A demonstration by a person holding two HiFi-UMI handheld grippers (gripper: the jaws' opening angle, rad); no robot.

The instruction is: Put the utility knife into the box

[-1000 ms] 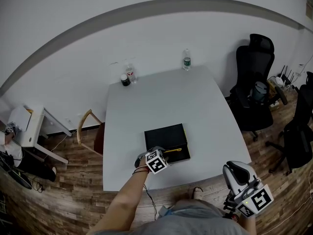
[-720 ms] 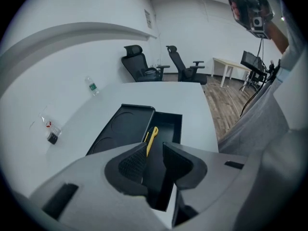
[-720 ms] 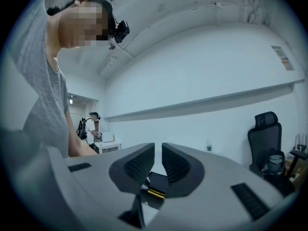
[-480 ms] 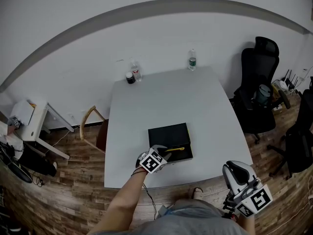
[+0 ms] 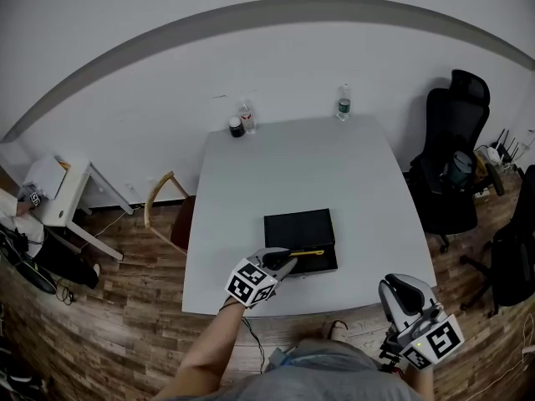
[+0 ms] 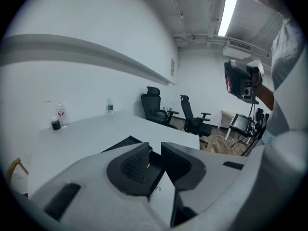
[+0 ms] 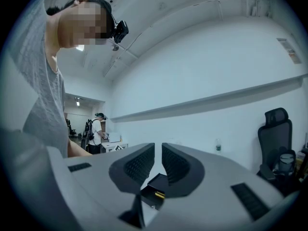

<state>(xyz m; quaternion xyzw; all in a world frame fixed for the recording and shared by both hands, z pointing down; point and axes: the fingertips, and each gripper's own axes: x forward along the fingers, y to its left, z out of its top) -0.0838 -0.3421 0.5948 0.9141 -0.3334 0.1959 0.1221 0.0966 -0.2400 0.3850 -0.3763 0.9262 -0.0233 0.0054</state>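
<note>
Grippers first, seen from the head view: the left gripper [image 5: 282, 261] hangs just over the near edge of the black box [image 5: 297, 226], and the right gripper [image 5: 404, 289] is low down, off the white table [image 5: 284, 165] and well away from the box. The box sits open near the front of the table. The yellow utility knife [image 5: 307, 253] lies inside it, along the side closest to the person. At the far edge of the table stand a bottle with a red label [image 5: 245, 116], a small dark jar [image 5: 236, 127] just beside it, and another bottle [image 5: 343, 103] further right. From the left gripper view, the left gripper [image 6: 155, 150] has its jaws a little way apart. They have just been closing, and nothing is between them. Behind the gap you can see a dark corner of the box [image 6: 124, 143] and a tiny bit of yellow from the knife [image 6: 147, 165]. From the right gripper view, the right gripper [image 7: 158, 155] also has a thin gap between its jaws and holds nothing. Lower down, past the jaws, the box [image 7: 160, 182] shows with the knife [image 7: 160, 194] in it. A black office chair [image 7: 276, 124] stands at the right.
</note>
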